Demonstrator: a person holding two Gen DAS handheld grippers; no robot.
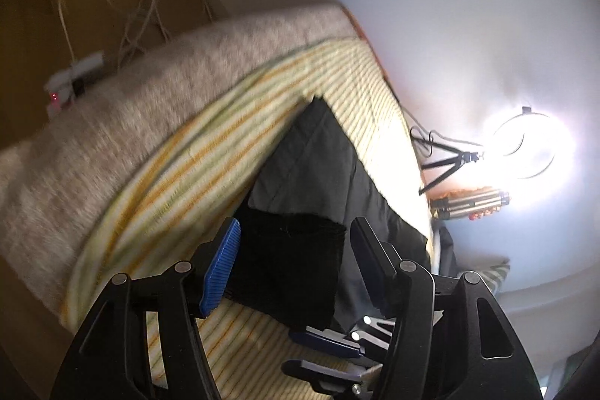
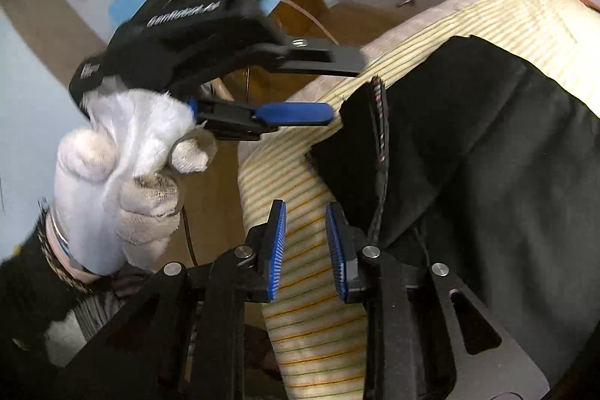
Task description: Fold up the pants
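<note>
Black pants (image 1: pixel 322 175) lie flat on a striped sheet (image 1: pixel 210 145). My left gripper (image 1: pixel 296 250) is open, its blue pad and black finger standing on either side of the pants' near dark corner without pressing it. The right wrist view shows the same gripper (image 2: pixel 347 87) in a white-gloved hand (image 2: pixel 112 175), its tips at the waist corner by the drawstring (image 2: pixel 378 122). My right gripper (image 2: pixel 305 242) is open by a narrow gap over bare sheet (image 2: pixel 300 325), just left of the pants (image 2: pixel 487 156). It also shows low in the left wrist view (image 1: pixel 288 351).
A grey blanket edge (image 1: pixel 112 122) borders the sheet. Beyond it lie a wooden floor (image 1: pixel 93 6), white cables (image 1: pixel 146 21) and a power strip (image 1: pixel 71 77). A lit ring lamp (image 1: pixel 525 145) on a small tripod (image 1: pixel 446 160) stands by the wall.
</note>
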